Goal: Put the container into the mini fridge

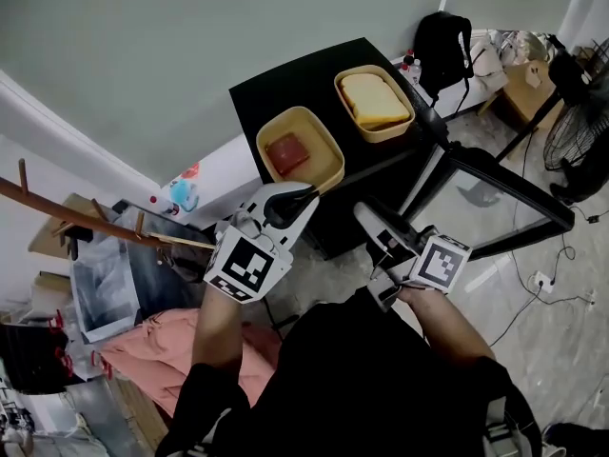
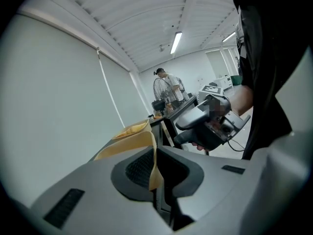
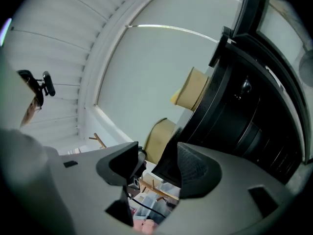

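Two yellow containers stand on top of the black mini fridge (image 1: 285, 79). The nearer container (image 1: 300, 150) holds something red; the farther one (image 1: 374, 103) holds a pale yellow block. My left gripper (image 1: 306, 195) is at the nearer container's front rim. In the left gripper view the jaws (image 2: 155, 175) are shut on that thin yellow rim (image 2: 128, 148). My right gripper (image 1: 366, 219) hangs open and empty in front of the fridge. In the right gripper view (image 3: 156, 168) both containers (image 3: 159, 138) (image 3: 193, 89) appear beside the fridge body (image 3: 244, 106).
The fridge's glass door (image 1: 495, 198) stands swung open to the right. A black backpack (image 1: 442, 46) and a fan (image 1: 576, 131) are behind it, cables (image 1: 542, 279) lie on the floor. A wooden rack (image 1: 86, 219), a bin (image 1: 100, 288) and pink cloth (image 1: 157, 346) are at the left.
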